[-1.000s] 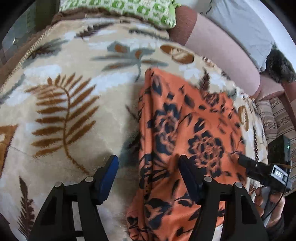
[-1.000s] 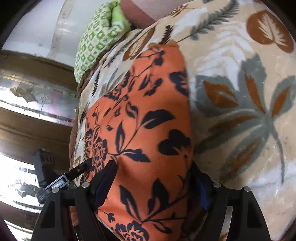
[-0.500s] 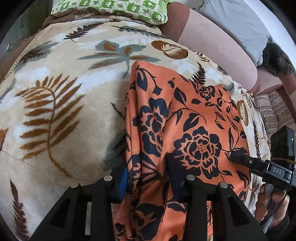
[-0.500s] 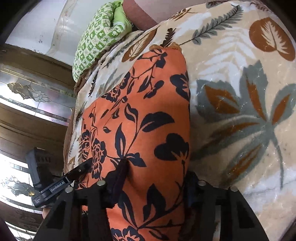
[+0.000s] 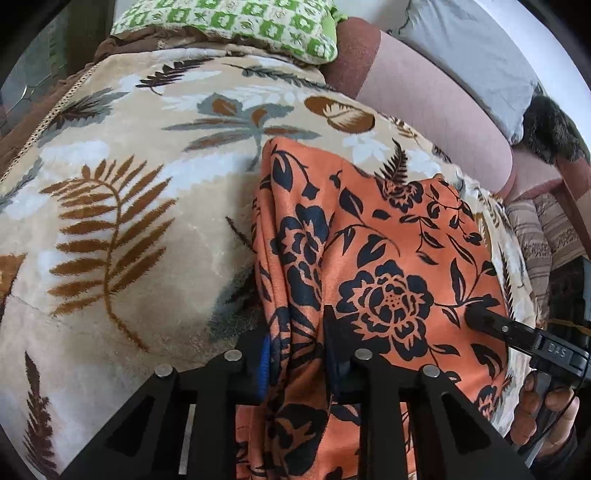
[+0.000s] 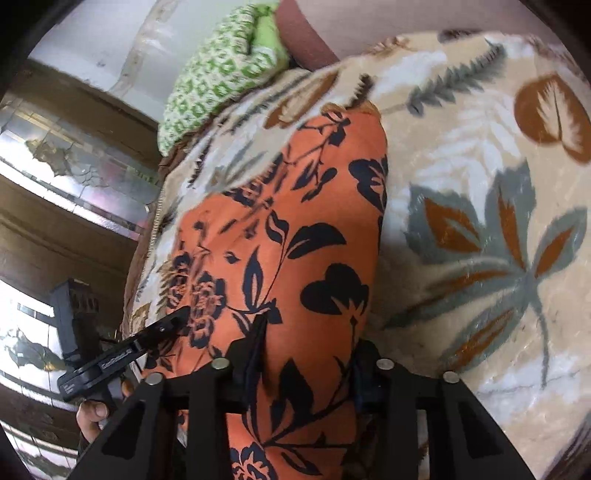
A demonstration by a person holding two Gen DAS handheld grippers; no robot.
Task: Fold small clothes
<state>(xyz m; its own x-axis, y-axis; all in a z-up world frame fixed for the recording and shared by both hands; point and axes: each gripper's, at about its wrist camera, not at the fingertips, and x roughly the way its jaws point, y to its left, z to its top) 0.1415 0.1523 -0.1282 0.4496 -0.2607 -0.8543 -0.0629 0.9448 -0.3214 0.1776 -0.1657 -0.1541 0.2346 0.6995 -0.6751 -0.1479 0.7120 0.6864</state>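
An orange garment with a dark floral print (image 5: 373,258) lies on a beige leaf-patterned blanket (image 5: 122,206). My left gripper (image 5: 299,347) is shut on the garment's near left edge, with bunched cloth between its fingers. My right gripper (image 6: 306,354) is closed on the garment (image 6: 280,243) at its near right edge, cloth filling the gap between the fingers. The right gripper's tip shows in the left wrist view (image 5: 480,317) on the cloth. The left gripper shows in the right wrist view (image 6: 173,325) at the garment's left side.
A green patterned cushion (image 5: 229,22) lies at the blanket's far end. A pink sofa back (image 5: 436,103) with a grey cloth (image 5: 476,48) runs along the right. A striped fabric (image 5: 546,229) lies at the right. Wood and glass panels (image 6: 55,206) stand left in the right wrist view.
Both grippers went from open around the garment's near edge to closed on it. The cloth has bunched up and lifted a little between the fingers.
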